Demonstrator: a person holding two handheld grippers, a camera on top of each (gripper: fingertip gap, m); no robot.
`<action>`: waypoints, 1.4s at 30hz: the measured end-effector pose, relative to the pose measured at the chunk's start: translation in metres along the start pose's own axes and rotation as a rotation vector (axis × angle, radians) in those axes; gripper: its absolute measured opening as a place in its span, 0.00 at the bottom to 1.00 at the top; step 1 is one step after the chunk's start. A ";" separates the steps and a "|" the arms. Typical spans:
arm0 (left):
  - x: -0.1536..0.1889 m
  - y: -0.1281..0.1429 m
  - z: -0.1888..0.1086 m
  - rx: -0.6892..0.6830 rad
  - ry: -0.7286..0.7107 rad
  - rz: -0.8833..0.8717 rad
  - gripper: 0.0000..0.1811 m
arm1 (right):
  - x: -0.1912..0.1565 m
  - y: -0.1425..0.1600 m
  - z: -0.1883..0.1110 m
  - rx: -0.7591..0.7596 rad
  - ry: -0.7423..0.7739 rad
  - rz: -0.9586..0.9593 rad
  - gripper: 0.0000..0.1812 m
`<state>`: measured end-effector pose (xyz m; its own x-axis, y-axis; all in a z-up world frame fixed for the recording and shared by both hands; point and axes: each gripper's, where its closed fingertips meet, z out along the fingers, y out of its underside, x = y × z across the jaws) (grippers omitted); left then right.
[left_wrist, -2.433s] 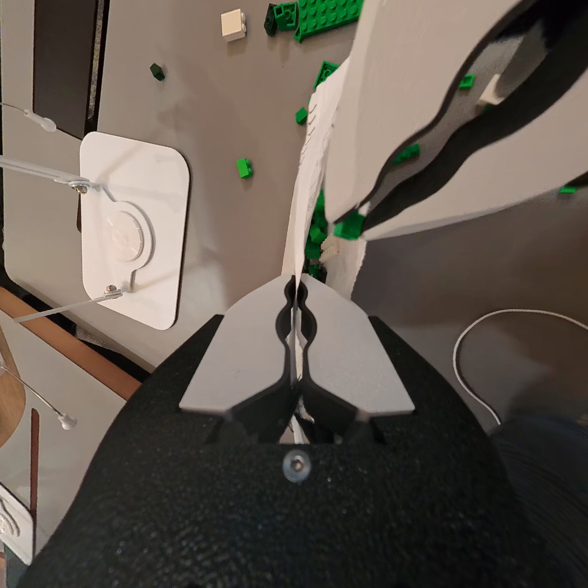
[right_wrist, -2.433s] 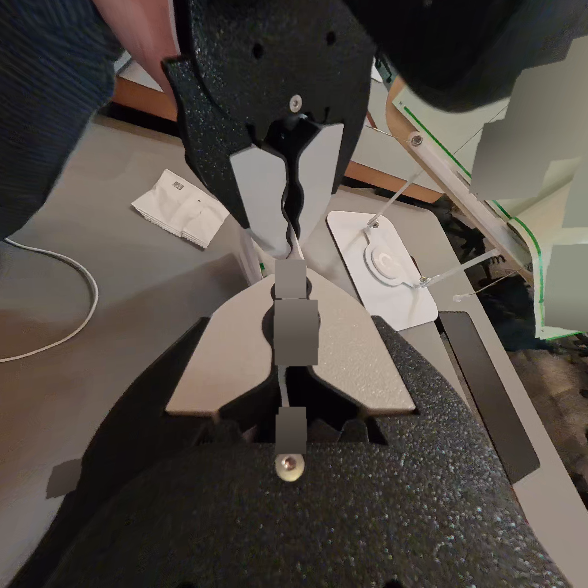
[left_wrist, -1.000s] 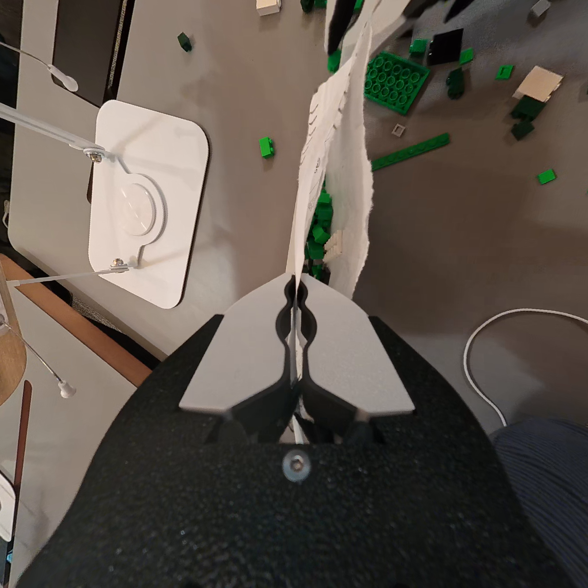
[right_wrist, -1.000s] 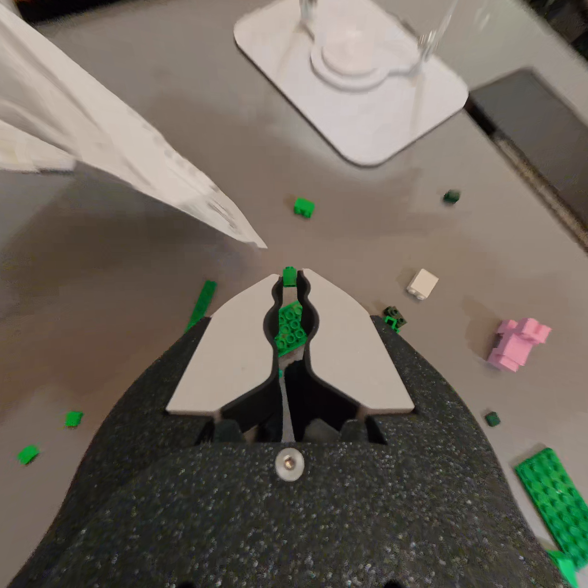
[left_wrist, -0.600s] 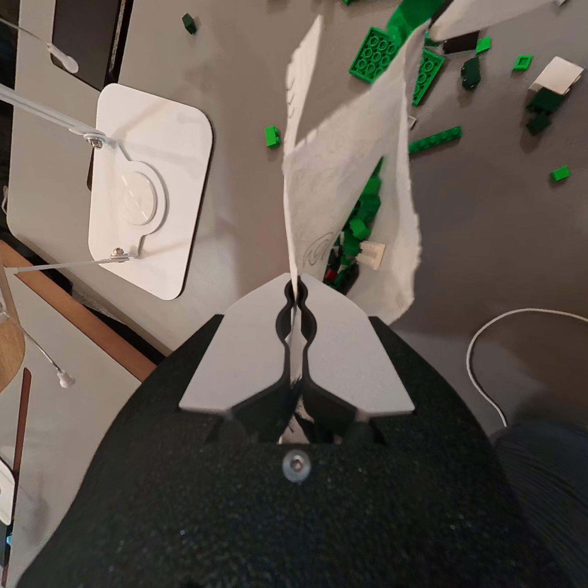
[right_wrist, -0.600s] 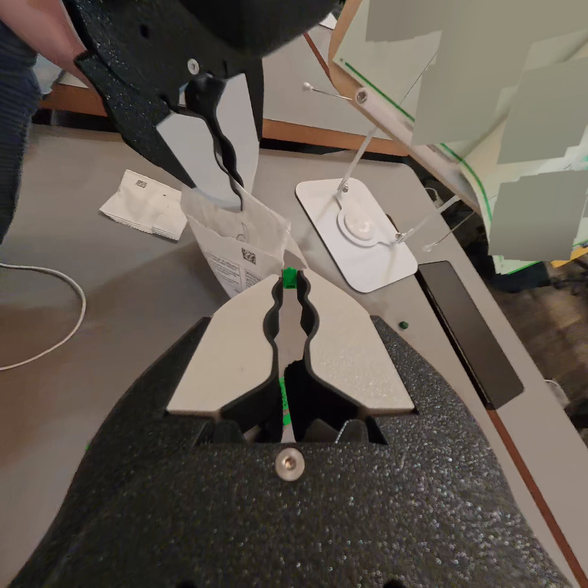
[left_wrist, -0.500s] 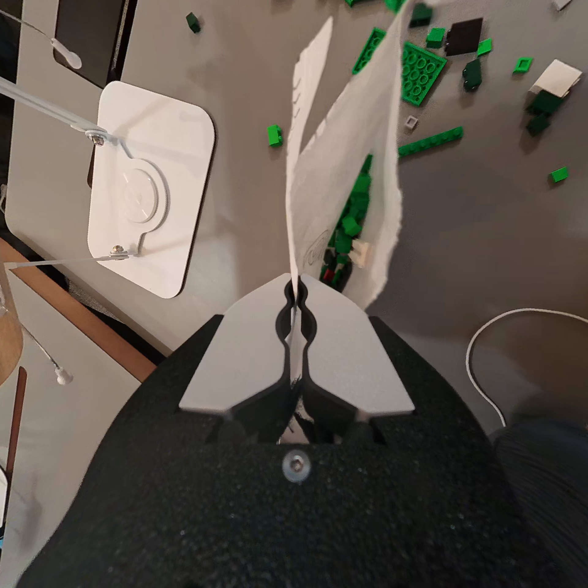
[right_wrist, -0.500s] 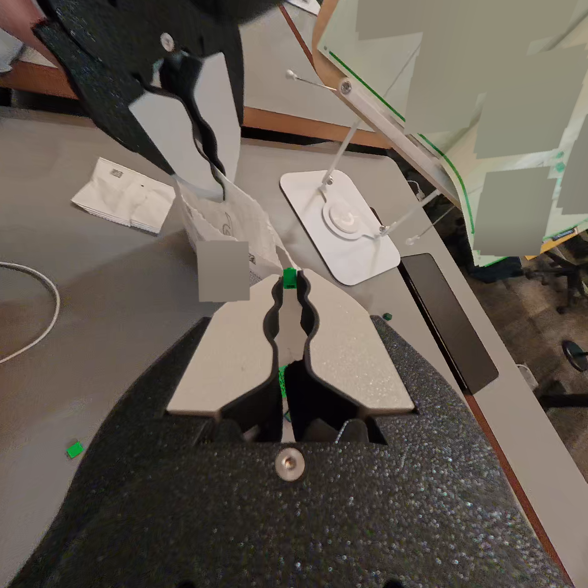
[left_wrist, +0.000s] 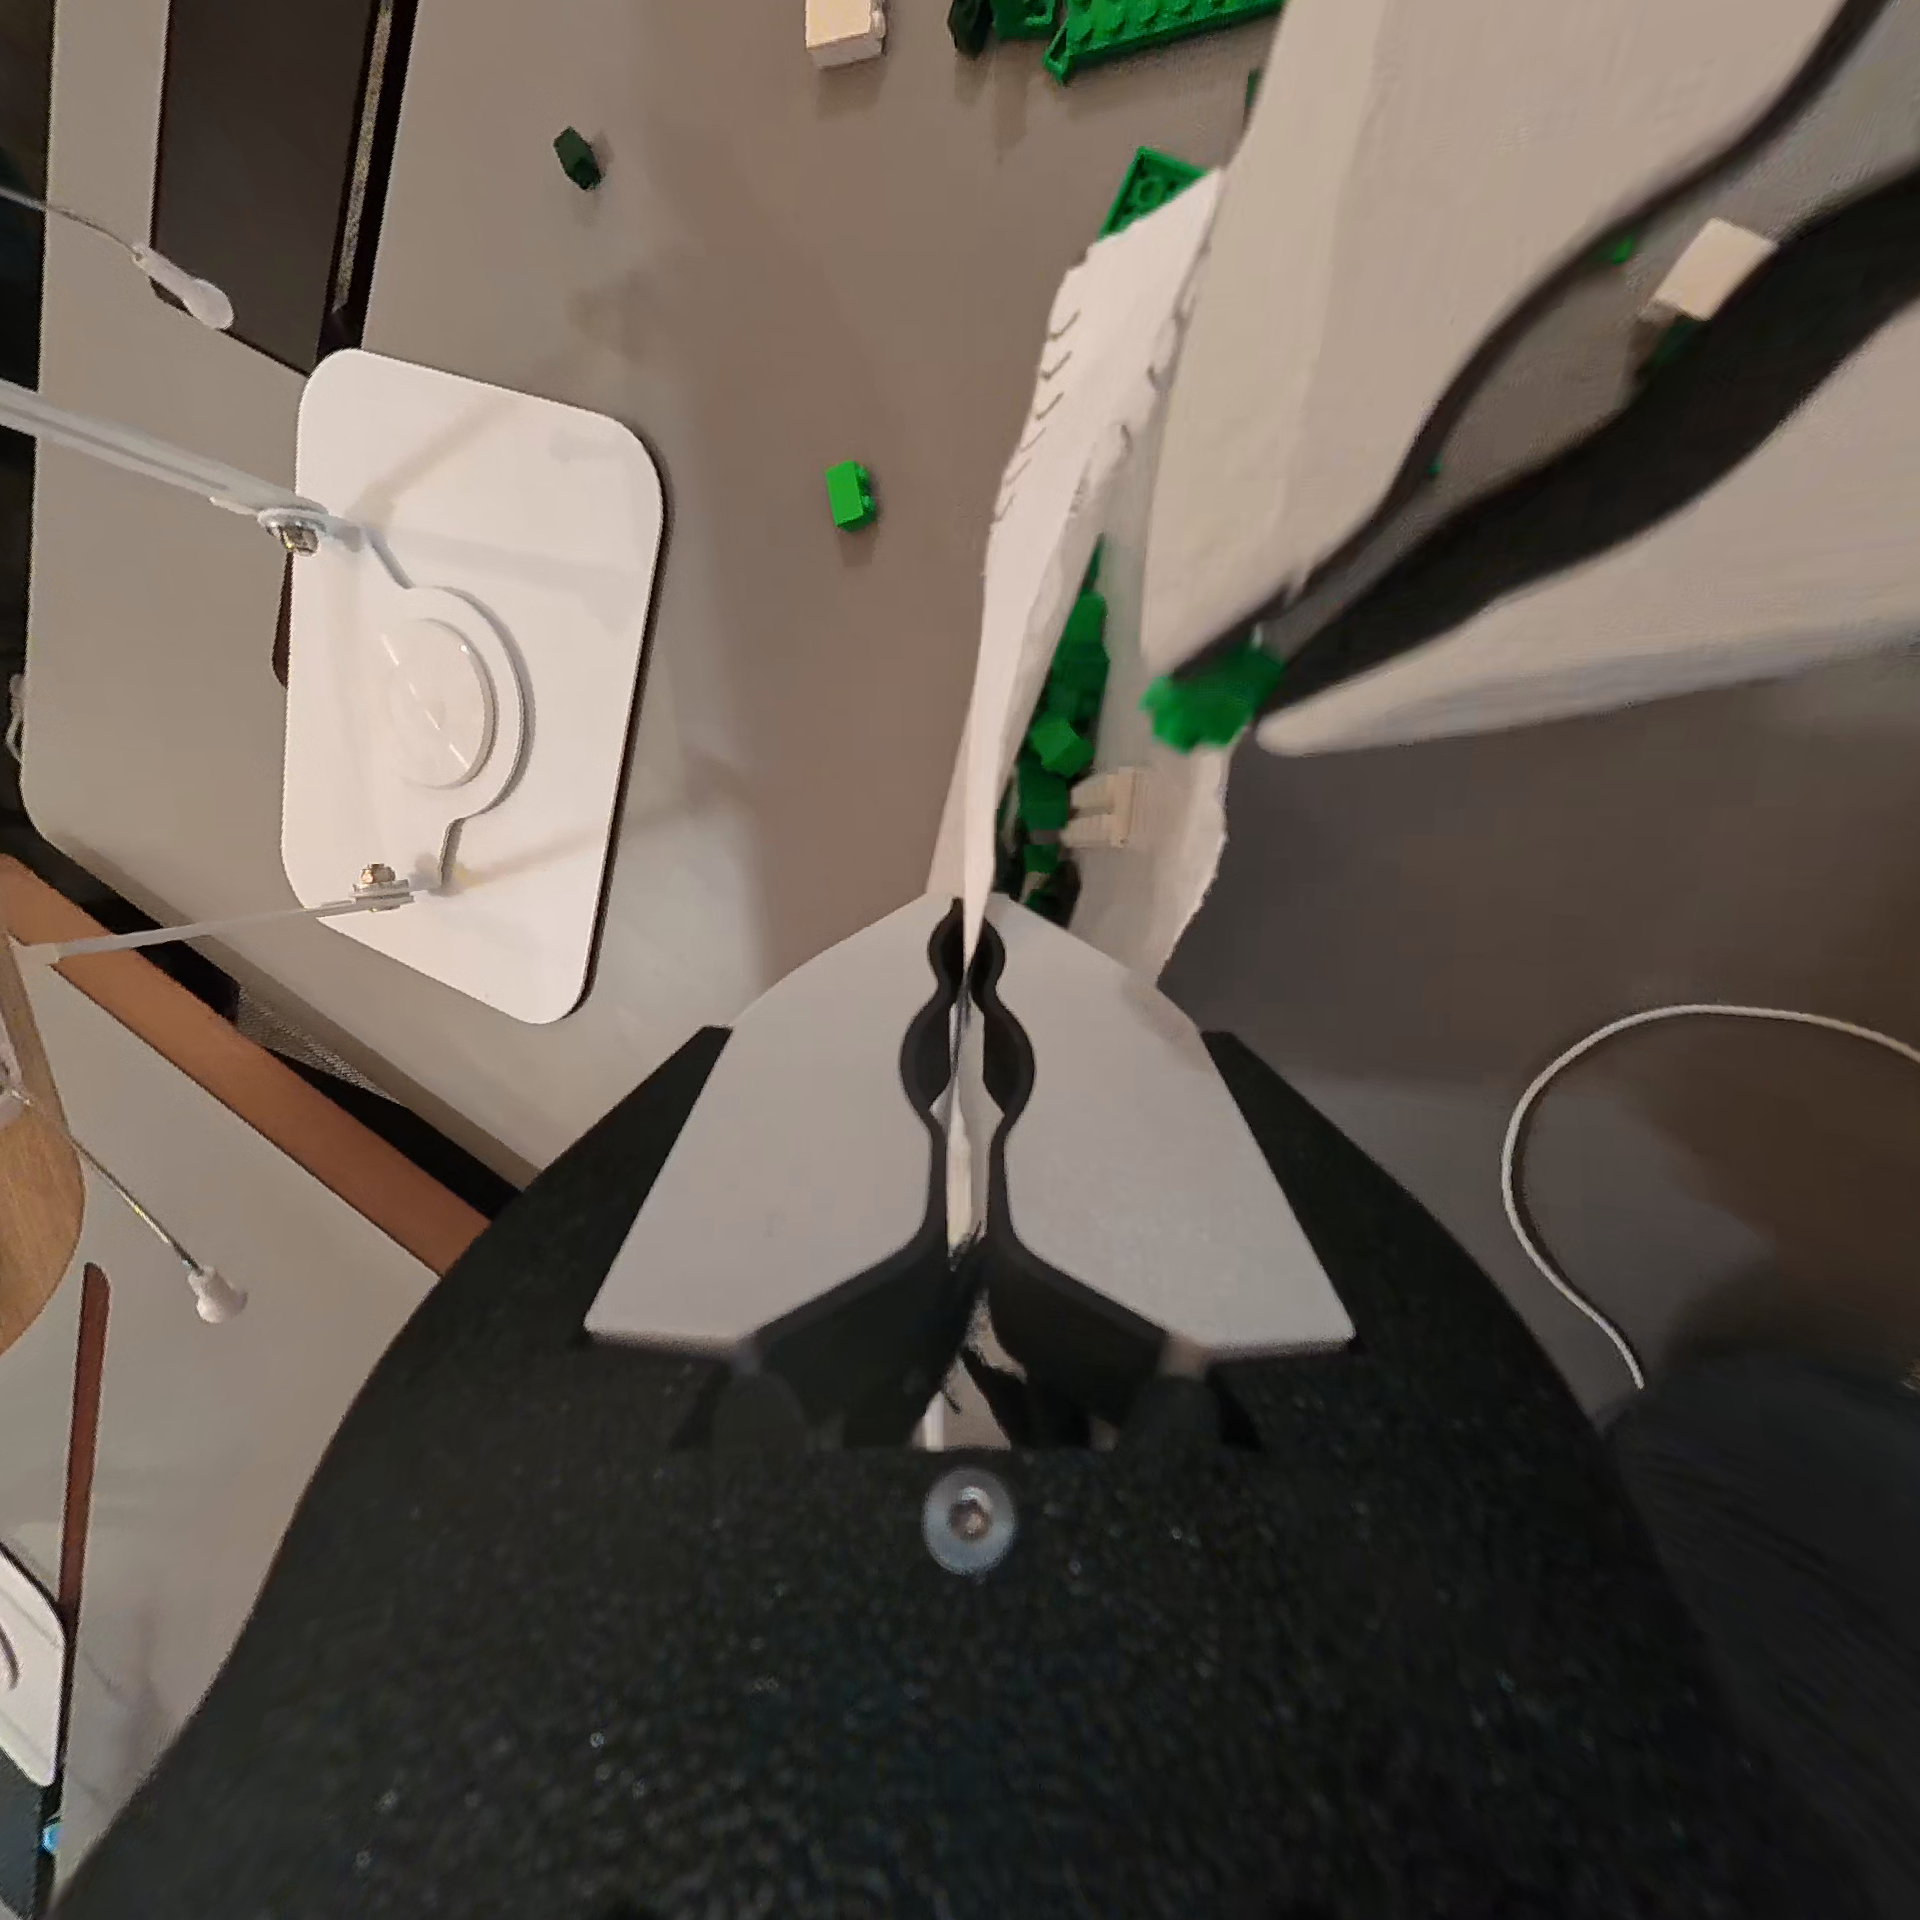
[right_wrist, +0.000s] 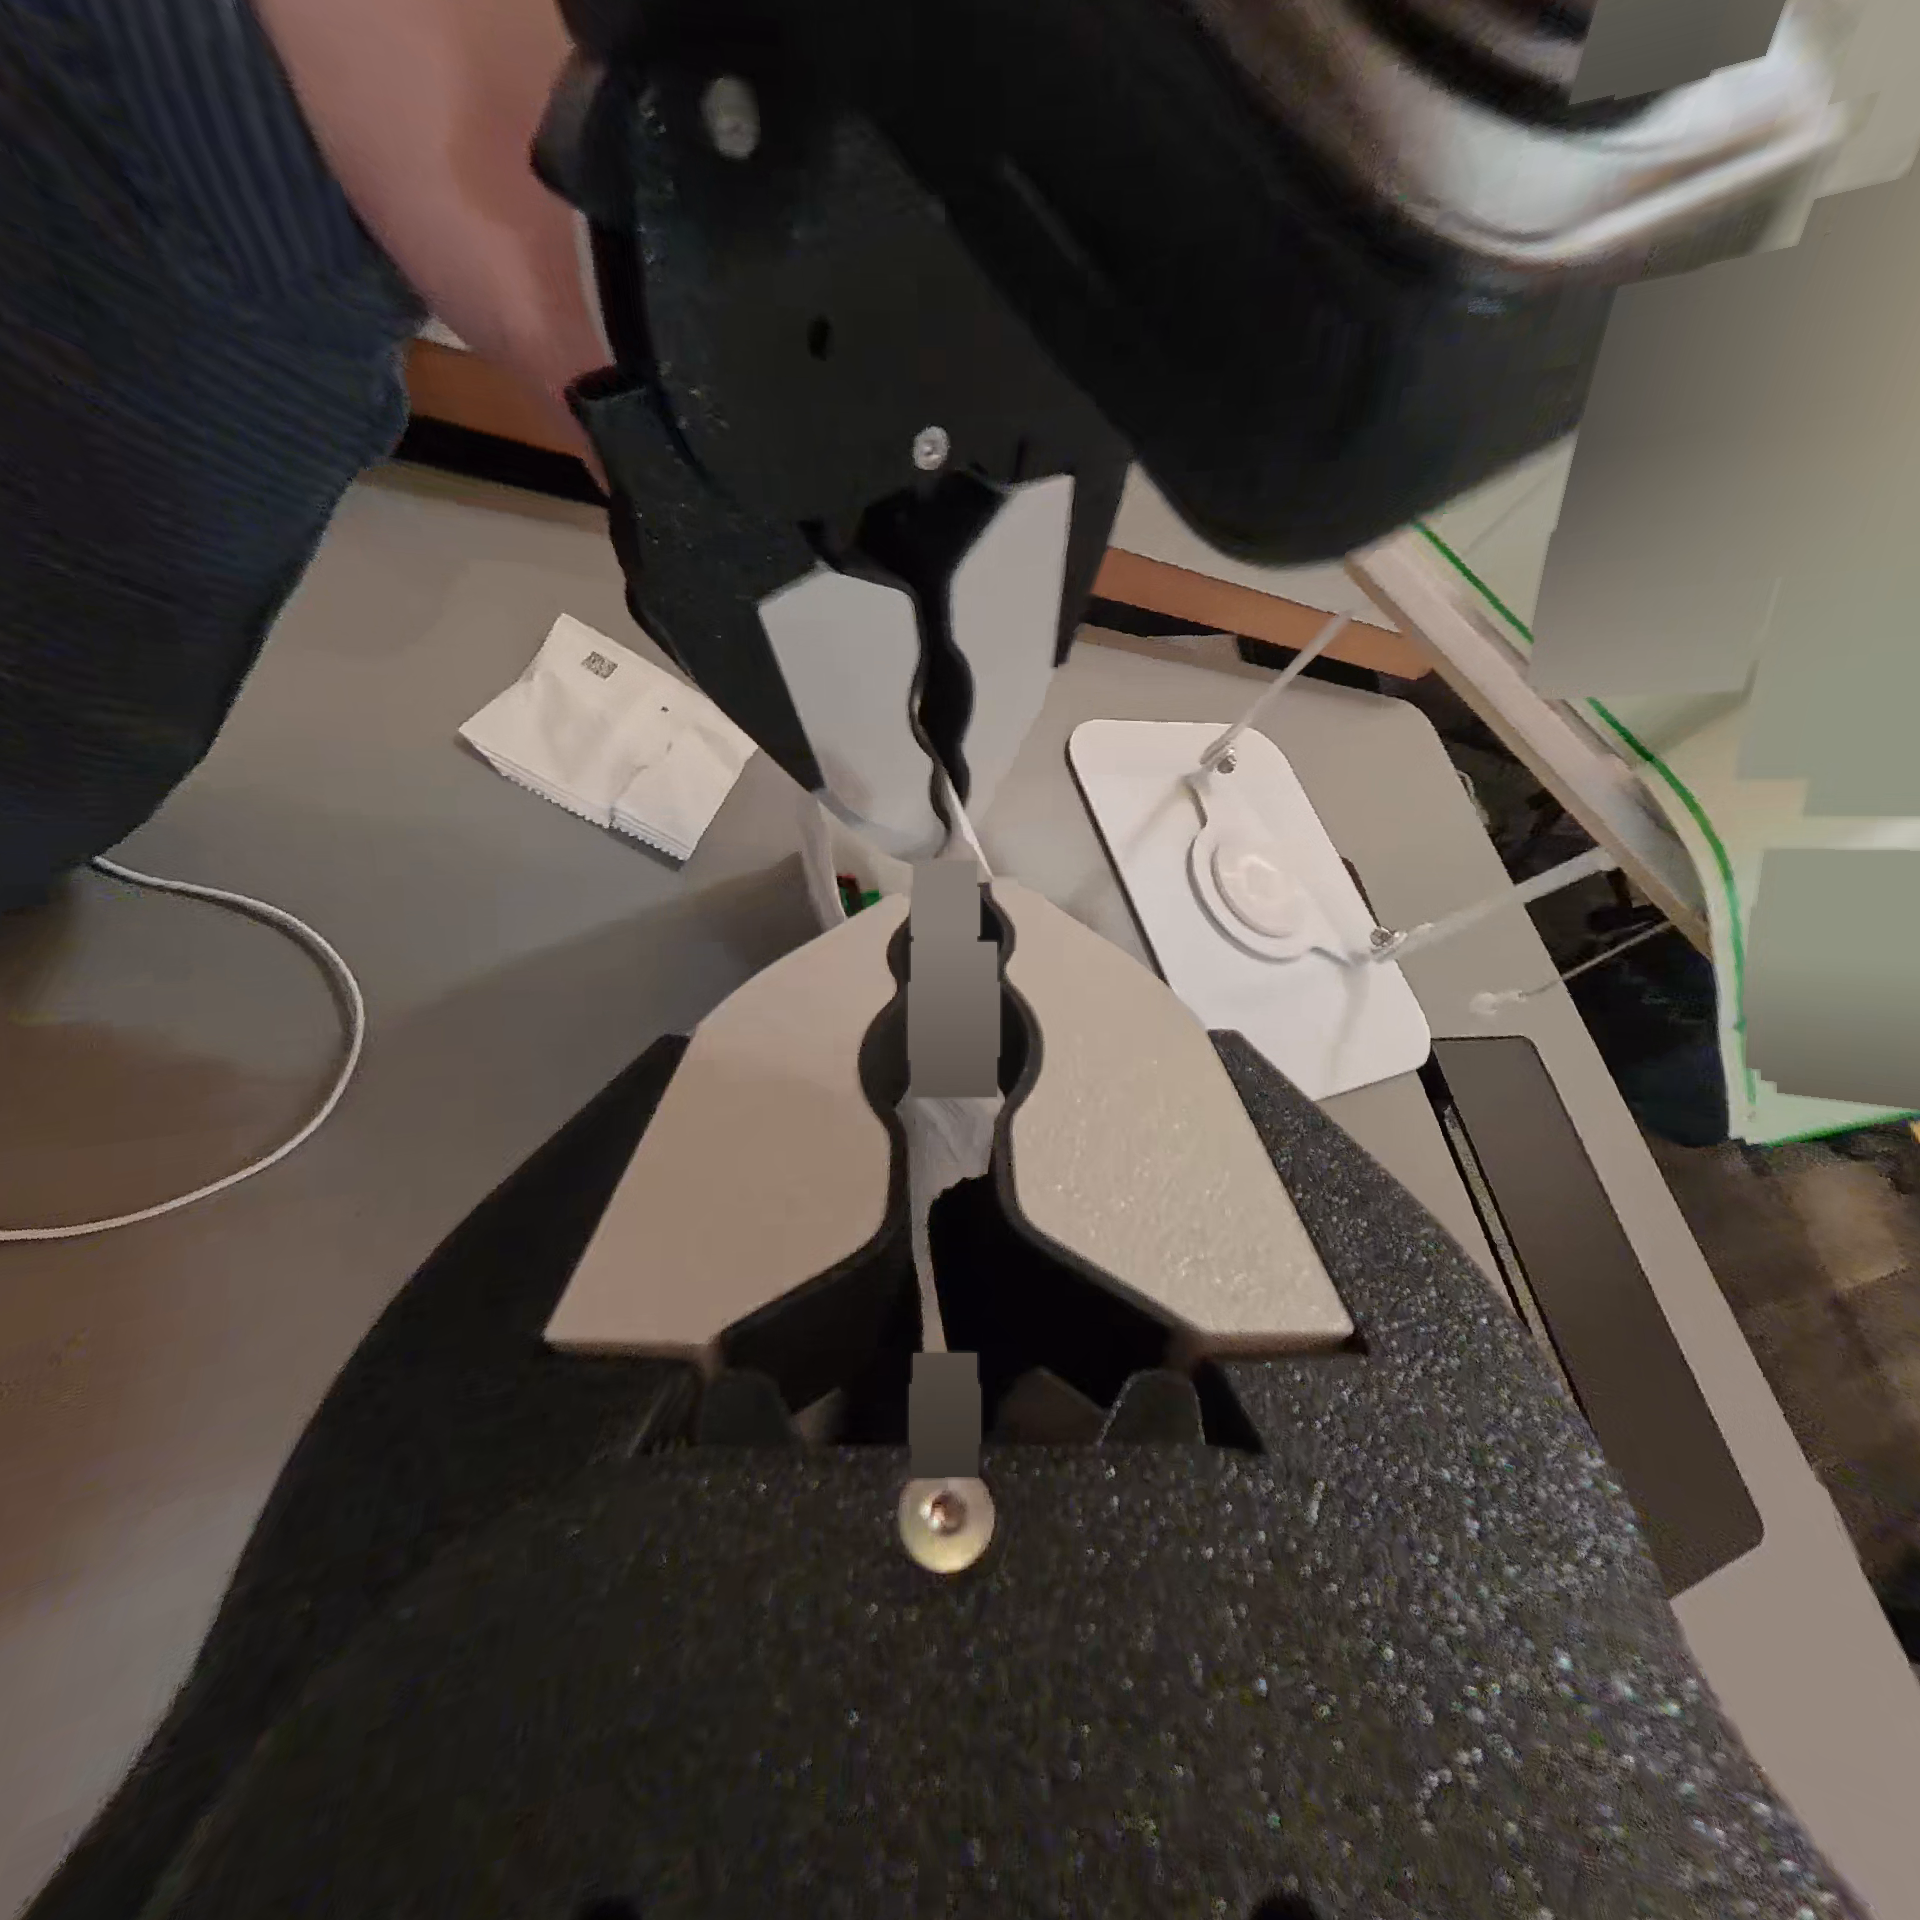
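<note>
The left gripper (left_wrist: 971, 920) has its jaws pressed together on the edge of a white paper bag (left_wrist: 1023, 665), pinching it so the bag hangs open above the grey table (left_wrist: 748, 260); inside the bag lies a heap of green bricks (left_wrist: 1060, 727) with one cream brick (left_wrist: 1112, 805) among them. The right gripper (left_wrist: 1242, 675) reaches in from the upper right, its tips nipping a small green brick (left_wrist: 1205, 707) right at the bag's mouth, jaws nearly closed around it; in the right wrist view a grey patch covers those tips, so the brick cannot be seen there. On the table beyond, a loose green brick (left_wrist: 849, 497) sits beside a white stand base (left_wrist: 457, 686); a white cable (left_wrist: 1538, 1143) curls at the right; a flat white packet (right_wrist: 613, 738) lies well apart from the bag.
</note>
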<state>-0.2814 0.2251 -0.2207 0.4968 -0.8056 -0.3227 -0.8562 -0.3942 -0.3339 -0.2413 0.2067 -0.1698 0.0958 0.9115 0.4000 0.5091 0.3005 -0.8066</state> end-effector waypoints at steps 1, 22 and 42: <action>0.000 0.000 0.000 -0.001 -0.003 0.002 0.00 | -0.002 0.001 0.004 -0.015 -0.001 -0.010 0.05; 0.005 -0.005 -0.002 0.019 0.008 0.023 0.00 | 0.012 0.018 0.007 -0.152 0.098 -0.071 0.14; 0.001 0.002 0.003 -0.001 0.024 -0.011 0.00 | 0.025 0.209 -0.170 -0.340 0.291 0.461 0.11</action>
<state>-0.2828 0.2249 -0.2243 0.5027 -0.8115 -0.2979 -0.8508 -0.4035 -0.3366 0.0127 0.2445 -0.2548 0.5737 0.7979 0.1853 0.5983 -0.2537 -0.7601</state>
